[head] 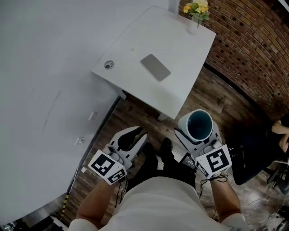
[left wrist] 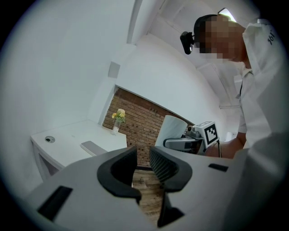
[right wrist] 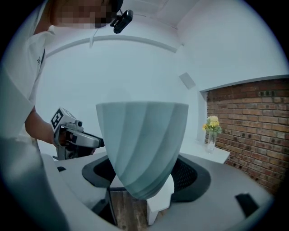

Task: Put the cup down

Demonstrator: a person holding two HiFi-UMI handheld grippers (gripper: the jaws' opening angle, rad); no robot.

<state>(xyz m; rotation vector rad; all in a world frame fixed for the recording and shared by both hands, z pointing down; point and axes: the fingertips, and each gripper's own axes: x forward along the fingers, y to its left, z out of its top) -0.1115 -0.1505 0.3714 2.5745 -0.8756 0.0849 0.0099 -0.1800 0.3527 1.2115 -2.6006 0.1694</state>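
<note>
White wall [head: 40, 90] fills the left of the head view, with a brick wall [head: 253, 49] at top right. Wood floor [head: 135, 117] lies under both grippers. White table [head: 176, 67] sits at top centre, one corner toward the person.

Person [head: 158, 203] is in a white shirt, bare forearms out, one gripper in each hand.

Right gripper [head: 198, 140]: jaws closed on the cup [head: 199, 124], gripping its lower body from both sides. The right gripper view shows the dark pads tight against the cup's narrow base. The cup is upright, mouth up, pale ribbed outside and teal inside. It is held in the air over the floor, near the table's front edge but off it, not touching the table.

Left gripper [head: 137, 133]: jaws a little apart and nothing between them. The left gripper view shows only floor through the narrow gap. It is level with the right gripper and beside it, well apart from the cup, also over the floor and short of the table.

On the table:
- A grey flat slab [head: 155, 67] lies near the middle.
- A vase [head: 196, 11] with yellow flowers stands at the far corner by the brick wall.
- A small round fitting [head: 108, 65] is near the left corner; can't tell what it is.
</note>
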